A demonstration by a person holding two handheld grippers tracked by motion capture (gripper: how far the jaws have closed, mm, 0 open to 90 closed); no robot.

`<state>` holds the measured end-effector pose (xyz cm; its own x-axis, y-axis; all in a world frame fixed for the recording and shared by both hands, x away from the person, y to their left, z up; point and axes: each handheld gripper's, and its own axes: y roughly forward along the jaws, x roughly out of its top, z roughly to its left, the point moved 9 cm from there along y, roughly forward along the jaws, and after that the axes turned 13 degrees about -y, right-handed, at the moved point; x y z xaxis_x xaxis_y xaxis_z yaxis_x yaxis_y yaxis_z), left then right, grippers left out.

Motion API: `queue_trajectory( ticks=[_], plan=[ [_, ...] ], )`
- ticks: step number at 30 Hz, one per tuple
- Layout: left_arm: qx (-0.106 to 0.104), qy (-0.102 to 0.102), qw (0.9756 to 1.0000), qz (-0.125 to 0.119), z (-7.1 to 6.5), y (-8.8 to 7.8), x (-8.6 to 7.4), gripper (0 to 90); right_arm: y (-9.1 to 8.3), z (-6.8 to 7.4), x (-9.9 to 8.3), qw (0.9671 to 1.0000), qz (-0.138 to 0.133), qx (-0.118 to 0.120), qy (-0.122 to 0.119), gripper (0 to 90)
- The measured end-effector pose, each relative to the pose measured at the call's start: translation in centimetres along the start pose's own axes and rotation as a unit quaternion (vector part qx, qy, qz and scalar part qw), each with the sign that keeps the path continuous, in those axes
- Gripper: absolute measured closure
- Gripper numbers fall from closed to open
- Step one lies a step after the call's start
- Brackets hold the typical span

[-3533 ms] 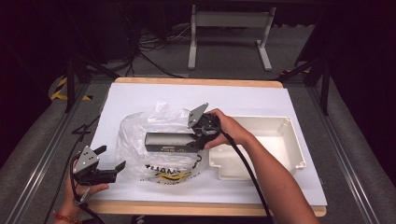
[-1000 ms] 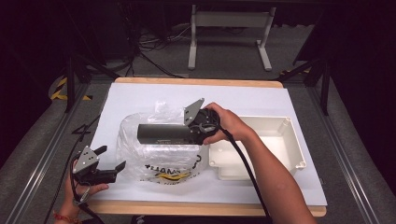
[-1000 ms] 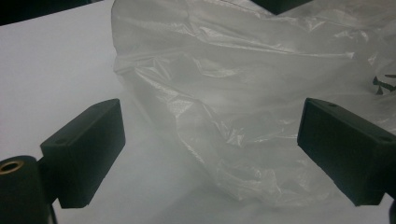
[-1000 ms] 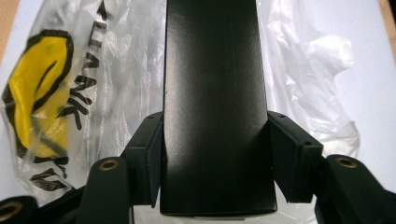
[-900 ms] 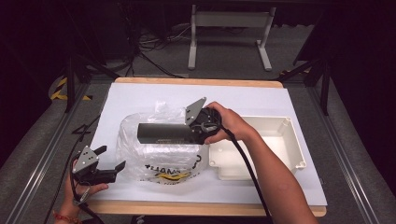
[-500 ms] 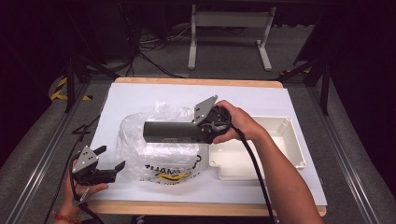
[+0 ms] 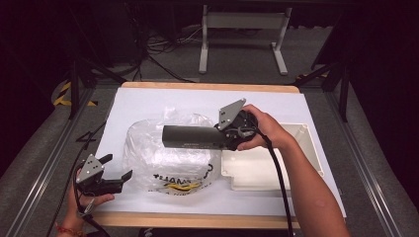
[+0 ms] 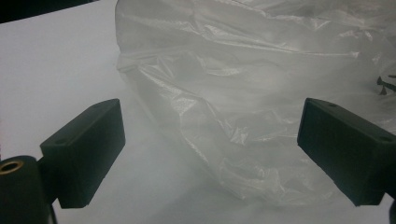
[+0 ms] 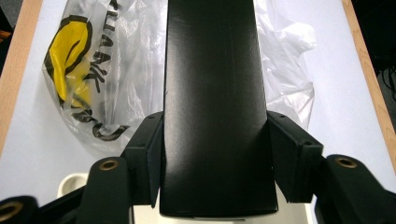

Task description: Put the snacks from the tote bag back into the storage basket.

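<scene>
A long black box (image 7: 190, 137) hangs level above the clear plastic bag (image 7: 163, 158), and my right gripper (image 7: 228, 136) is shut on its right end. In the right gripper view both pads clamp the sides of the black box (image 9: 212, 93), with the bag (image 9: 79, 70) and its yellow and black print below. My left gripper (image 7: 116, 175) rests at the table's front left, open, with its jaws pointing at the bag's left edge. In the left gripper view the crinkled bag (image 8: 247, 93) lies just beyond the wide-apart fingers (image 8: 88, 144), which hold nothing.
A white plastic tray (image 7: 306, 148) sits at the right of the white table cover (image 7: 148, 98), under my right wrist. The wooden table edge (image 7: 197, 219) runs along the front. Dark floor, cables and a metal stand (image 7: 242, 29) lie beyond the table.
My right gripper has carried the black box to the right and a little up, away from the bag's opening. The left gripper has stayed still.
</scene>
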<state>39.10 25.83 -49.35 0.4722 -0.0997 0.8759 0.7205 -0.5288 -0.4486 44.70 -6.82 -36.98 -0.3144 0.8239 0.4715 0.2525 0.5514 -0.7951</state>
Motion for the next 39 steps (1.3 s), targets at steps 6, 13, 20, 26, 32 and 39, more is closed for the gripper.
queue_trajectory(
  ticks=[6,13,20,26,32,39],
  plan=[
    [-0.002,-0.001,1.0,-0.001,0.0,-0.1,0.1,8.3,-1.1,0.1,-1.0,1.0,0.005,-0.004,0.005,43.3],
    [-0.002,-0.002,1.0,-0.003,0.0,-0.2,0.1,8.3,-2.2,0.2,-1.9,0.9999,0.005,-0.009,0.012,43.3],
    [-0.003,-0.021,0.9996,-0.018,0.7,-0.7,0.4,8.3,-3.9,0.4,-3.6,0.9997,0.01,-0.012,0.021,43.3],
    [-0.002,-0.027,0.9994,-0.021,0.9,-0.7,0.6,8.1,-5.2,0.6,-5.9,0.9991,0.021,-0.017,0.033,43.3],
    [-0.003,-0.027,0.9994,-0.021,0.9,-0.7,0.7,8.0,-6.9,1.1,-7.9,0.9982,0.025,-0.026,0.048,43.3],
    [0.001,-0.02,0.9996,-0.017,0.9,-0.6,0.6,8.0,-8.3,1.8,-9.4,0.9978,0.019,-0.033,0.053,43.3]
  ],
)
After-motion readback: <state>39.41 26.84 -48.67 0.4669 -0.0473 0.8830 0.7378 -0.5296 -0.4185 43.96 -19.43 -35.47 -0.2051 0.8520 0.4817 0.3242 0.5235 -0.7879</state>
